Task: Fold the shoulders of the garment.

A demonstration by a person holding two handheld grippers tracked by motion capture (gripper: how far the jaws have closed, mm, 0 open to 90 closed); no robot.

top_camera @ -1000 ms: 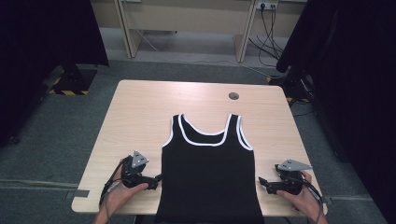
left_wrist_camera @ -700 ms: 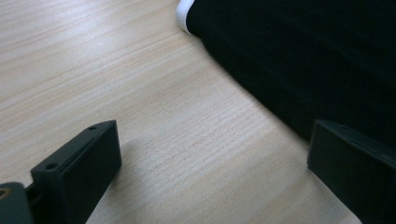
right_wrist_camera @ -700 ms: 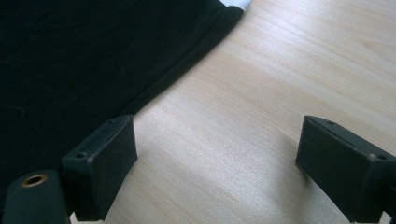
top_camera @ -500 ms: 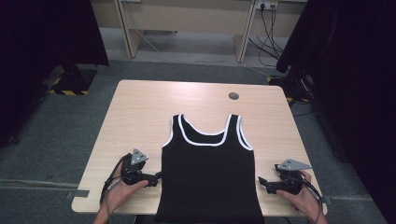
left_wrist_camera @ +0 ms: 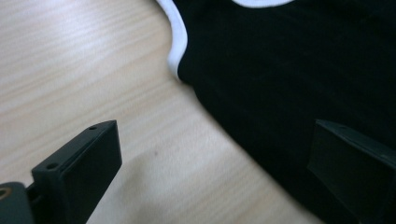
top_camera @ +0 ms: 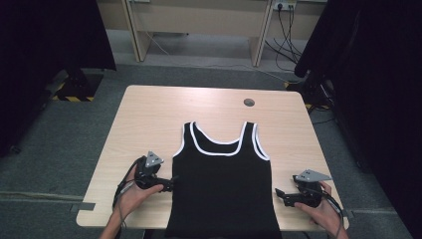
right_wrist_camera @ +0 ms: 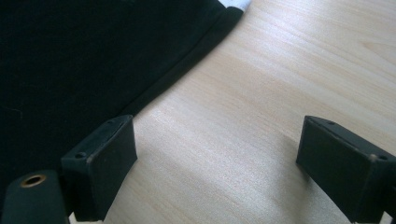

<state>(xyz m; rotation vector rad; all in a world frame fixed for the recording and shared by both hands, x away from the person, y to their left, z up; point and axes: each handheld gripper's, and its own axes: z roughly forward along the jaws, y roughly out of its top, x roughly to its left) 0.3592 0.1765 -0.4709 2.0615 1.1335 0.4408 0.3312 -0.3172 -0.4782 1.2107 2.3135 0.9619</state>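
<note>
Vest (top_camera: 222,184) lay flat at the bench's (top_camera: 149,114) near edge, hem overhanging. Both grippers, left (top_camera: 171,185) and right (top_camera: 276,193), flanked its sides, fingers wide and empty. The approach looked under way; next, each must close on a side edge.

The person's left hand (top_camera: 133,191) came in over the near edge of the table toward its near-left corner, forearm angled up and inward. It held the left gripper (top_camera: 169,185), jaws spread wide and pointing toward the middle of the near edge. The right hand (top_camera: 318,209) lay by the near-right corner, gripping the right gripper (top_camera: 279,195), whose jaws also stood wide apart, low over the table and pointing inward.
</note>
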